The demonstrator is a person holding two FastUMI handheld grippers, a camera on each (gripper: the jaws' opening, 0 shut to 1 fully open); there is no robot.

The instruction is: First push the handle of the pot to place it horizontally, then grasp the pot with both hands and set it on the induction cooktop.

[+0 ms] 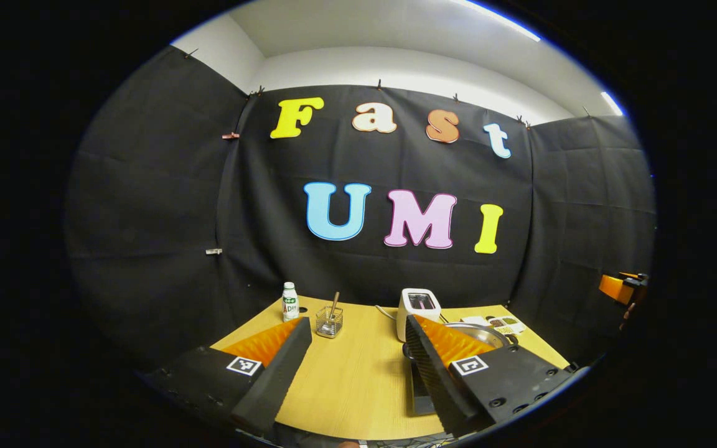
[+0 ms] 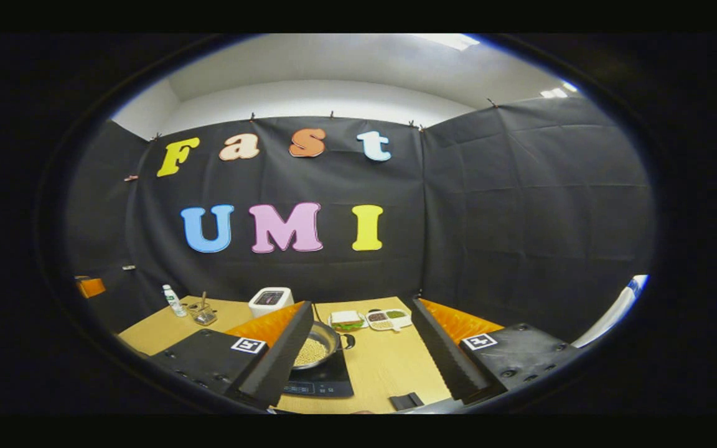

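In the right gripper view, a metal pot [image 2: 316, 348] holding pale grains sits on the black induction cooktop [image 2: 327, 382]. Its short black handle [image 2: 347, 340] points to the right. My right gripper [image 2: 362, 305] stands open above the table's near edge, and its left finger covers part of the pot. In the left gripper view, my left gripper [image 1: 357, 321] is open with nothing between its fingers. There its right finger hides most of the pot [image 1: 482, 333] and the cooktop [image 1: 421, 392]. Neither gripper touches the pot.
On the wooden table [image 1: 358, 373] stand a white appliance [image 2: 270, 300], a small bottle [image 1: 290, 302] and a glass holder with a utensil [image 1: 329, 322]. A sandwich plate [image 2: 347, 320] and a divided tray [image 2: 386, 319] lie behind the pot. A small black object [image 2: 406, 400] lies at the front edge.
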